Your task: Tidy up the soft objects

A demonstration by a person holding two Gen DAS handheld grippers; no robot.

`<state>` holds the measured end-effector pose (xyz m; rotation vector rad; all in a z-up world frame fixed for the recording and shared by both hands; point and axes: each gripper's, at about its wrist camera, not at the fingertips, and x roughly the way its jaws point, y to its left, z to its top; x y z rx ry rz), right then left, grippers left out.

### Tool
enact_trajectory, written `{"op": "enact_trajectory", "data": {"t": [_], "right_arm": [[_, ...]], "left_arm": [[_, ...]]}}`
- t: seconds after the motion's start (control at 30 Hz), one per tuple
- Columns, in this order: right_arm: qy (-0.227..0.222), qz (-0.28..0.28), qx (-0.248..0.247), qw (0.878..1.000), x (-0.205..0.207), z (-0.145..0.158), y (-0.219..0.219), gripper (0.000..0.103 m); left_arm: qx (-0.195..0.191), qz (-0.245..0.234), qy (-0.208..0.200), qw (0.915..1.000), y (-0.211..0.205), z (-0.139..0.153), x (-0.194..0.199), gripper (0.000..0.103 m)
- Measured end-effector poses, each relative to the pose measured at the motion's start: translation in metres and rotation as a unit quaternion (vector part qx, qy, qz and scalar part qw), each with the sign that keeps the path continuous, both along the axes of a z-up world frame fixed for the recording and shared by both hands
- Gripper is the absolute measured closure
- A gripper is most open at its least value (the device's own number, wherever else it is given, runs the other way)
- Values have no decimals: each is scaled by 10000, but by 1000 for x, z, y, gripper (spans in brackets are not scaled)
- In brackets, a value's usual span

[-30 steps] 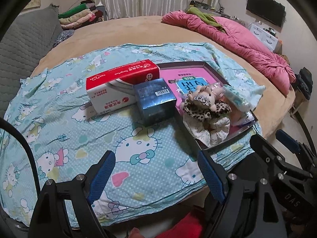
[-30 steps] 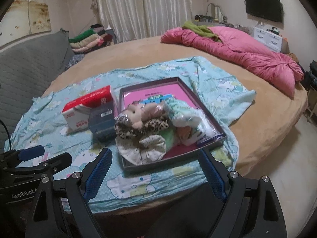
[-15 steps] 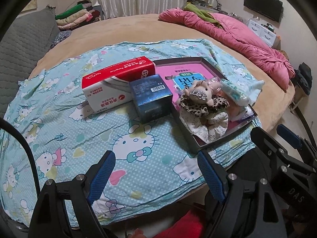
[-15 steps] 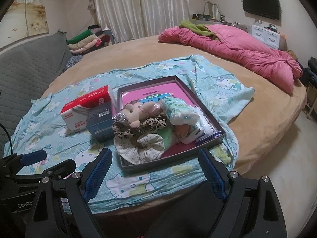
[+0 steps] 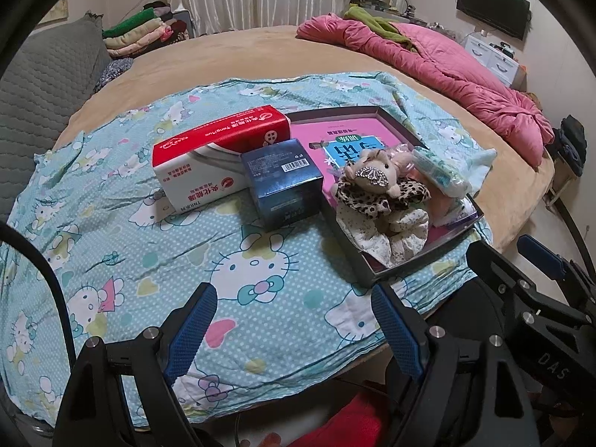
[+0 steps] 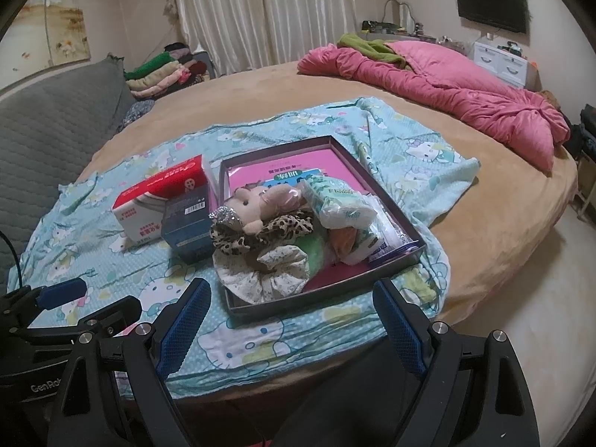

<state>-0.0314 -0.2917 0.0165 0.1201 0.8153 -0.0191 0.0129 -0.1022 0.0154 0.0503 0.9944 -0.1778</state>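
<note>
both claws, left claw [image 5: 294, 329] and right claw [image 6: 292, 326], hang wide open and empty near the tray [image 6: 320, 300] holding a plush toy [image 6: 257, 206] and scrunchies [image 6: 260, 275].

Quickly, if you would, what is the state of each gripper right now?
Left gripper: jaws open, holding nothing, above the printed sheet.
Right gripper: jaws open, holding nothing, just short of the tray.

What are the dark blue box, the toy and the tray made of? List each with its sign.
Dark blue box: likely glossy printed cardboard; sharp edges, sheen, barcode label.
Toy: plush fabric; fuzzy beige surface, rounded stuffed shape.
Tray: probably stiff matte cardboard; thin straight walls, folded corners, though the look leaves it open.
</note>
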Motion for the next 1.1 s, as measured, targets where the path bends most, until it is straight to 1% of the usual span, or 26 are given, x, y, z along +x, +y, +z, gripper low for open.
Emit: {"op": "enact_trajectory", "data": {"t": [0.73,1.03,1.1], "right_arm": [[50,-57,46,10000,1,-3,-1,14],[53,-40,63,10000,2,-2,-1,14],[20,-46,104,9999,2,-1,-3,14]], "left_arm": [[57,50,59,10000,1,-6,1,19],[40,78,129,9999,3,-9,2,19],[-18,123,130,9998,7,-11,4,19]]}}
